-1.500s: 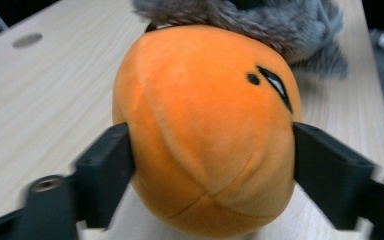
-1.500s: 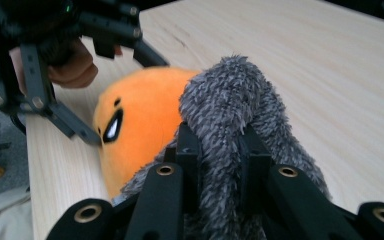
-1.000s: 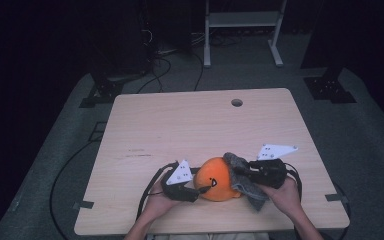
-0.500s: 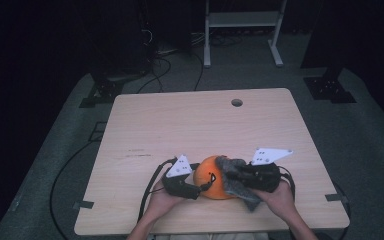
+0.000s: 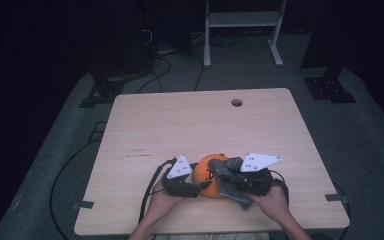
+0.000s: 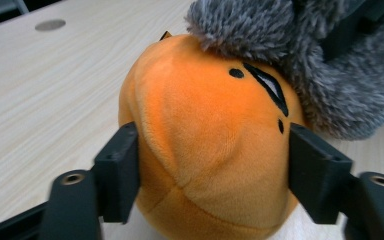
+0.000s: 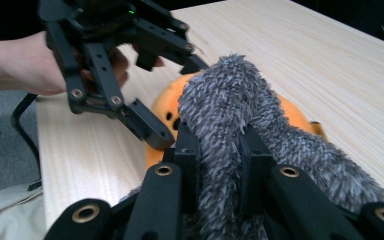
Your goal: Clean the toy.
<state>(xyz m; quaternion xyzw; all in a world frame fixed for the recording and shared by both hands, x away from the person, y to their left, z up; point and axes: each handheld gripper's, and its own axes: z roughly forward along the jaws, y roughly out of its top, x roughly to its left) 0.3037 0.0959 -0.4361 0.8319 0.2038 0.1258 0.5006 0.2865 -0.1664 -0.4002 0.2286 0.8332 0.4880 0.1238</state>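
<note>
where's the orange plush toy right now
In the high view the orange plush toy sits near the table's front edge, between the left gripper and right gripper, with the grey fuzzy cloth draped on it.

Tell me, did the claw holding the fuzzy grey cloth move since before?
Yes. The right claw with the grey cloth slid left along the table's near edge, further over the orange plush.

The table (image 5: 190,130) has a light wooden top with rounded corners. A small round hole (image 5: 237,102) is near its far edge, toward the right. An orange plush (image 5: 207,177) lies directly on the top, close to the near edge and about in the middle. A grey furry cloth (image 5: 230,182) is draped against the plush on its right side. Faint small marks (image 5: 139,152) are on the wood left of the plush.
</note>
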